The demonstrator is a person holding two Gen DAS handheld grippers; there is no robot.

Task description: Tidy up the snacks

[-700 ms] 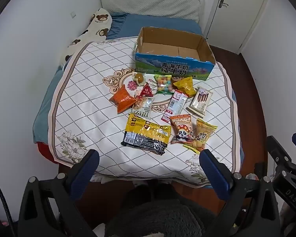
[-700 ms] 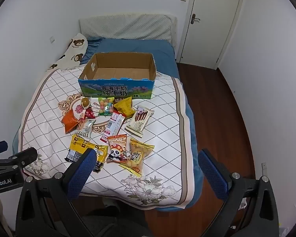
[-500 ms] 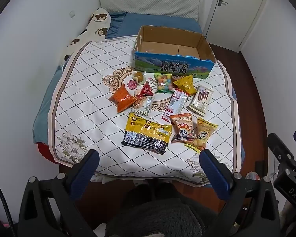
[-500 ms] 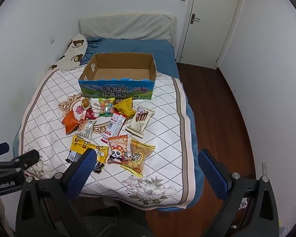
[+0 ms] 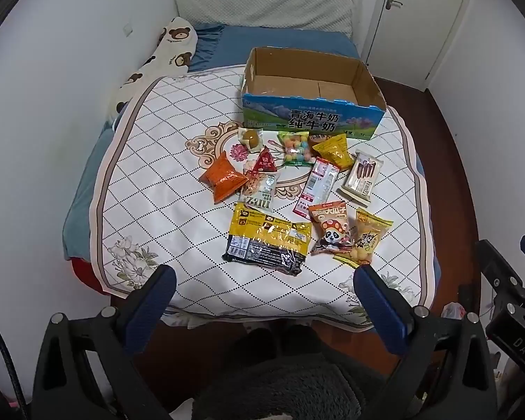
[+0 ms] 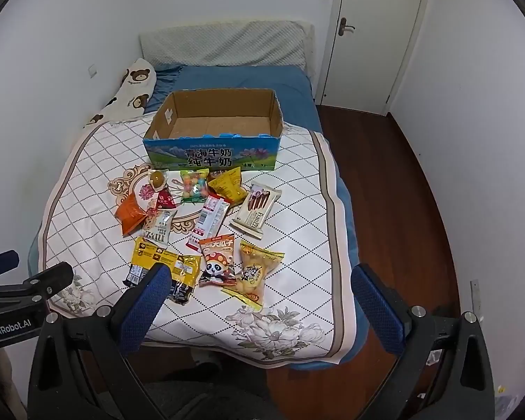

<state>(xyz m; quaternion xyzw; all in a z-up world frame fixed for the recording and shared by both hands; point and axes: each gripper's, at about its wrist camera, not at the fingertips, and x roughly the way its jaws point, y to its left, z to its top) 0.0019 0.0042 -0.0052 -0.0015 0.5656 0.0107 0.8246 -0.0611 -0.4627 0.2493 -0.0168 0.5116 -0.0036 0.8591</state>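
Little has changed — I've eased both rigs slightly nearer the bed. Left tongs and right tongs released, empty; snacks lie before the empty box.

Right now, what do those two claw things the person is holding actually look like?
Both look alike: the left gripper and right gripper each have a black angular frame with silver bolts and two fingers padded in dark blue. White lettering reads "GenRobot.AI" on the left one's side and "DAS" on the right's. A thin black cable runs beside the left gripper.
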